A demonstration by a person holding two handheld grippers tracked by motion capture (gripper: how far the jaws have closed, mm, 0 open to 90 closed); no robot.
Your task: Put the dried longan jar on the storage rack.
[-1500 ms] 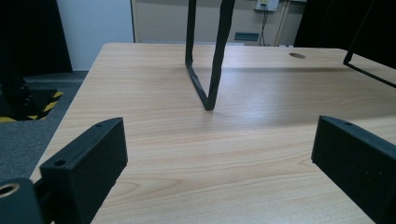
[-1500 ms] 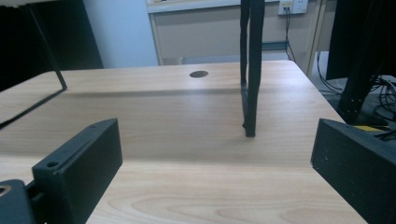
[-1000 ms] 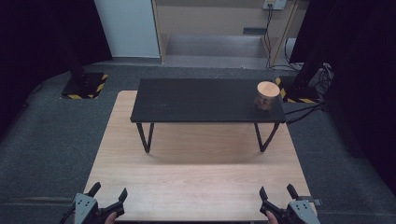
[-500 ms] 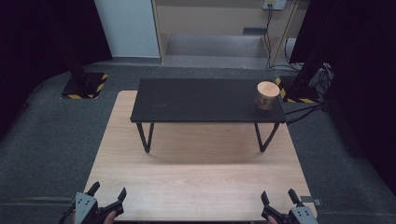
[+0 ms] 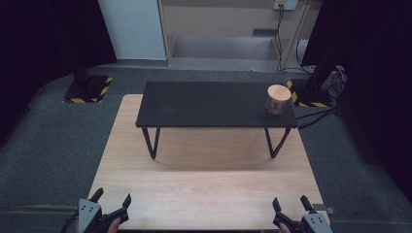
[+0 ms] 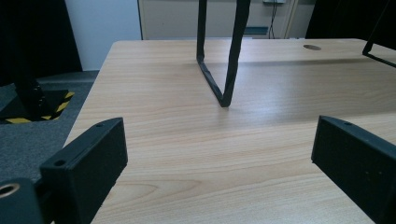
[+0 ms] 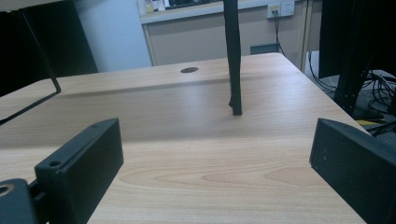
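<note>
High view: left gripper point(image 5: 112, 204), right gripper point(image 5: 290, 208) agape, jar point(image 5: 278, 99) on shelf point(image 5: 204, 104)

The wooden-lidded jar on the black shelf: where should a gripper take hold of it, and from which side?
Probably by its body just below the lid, coming in level from the near side. The jar stands upright near the right end of the black shelf, nothing beside it. The right gripper is nearer, open and empty.

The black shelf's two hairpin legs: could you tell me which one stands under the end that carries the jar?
The right leg, on the right gripper's side: the wooden-lidded jar sits above it. The left leg has bare shelf overhead.
</note>
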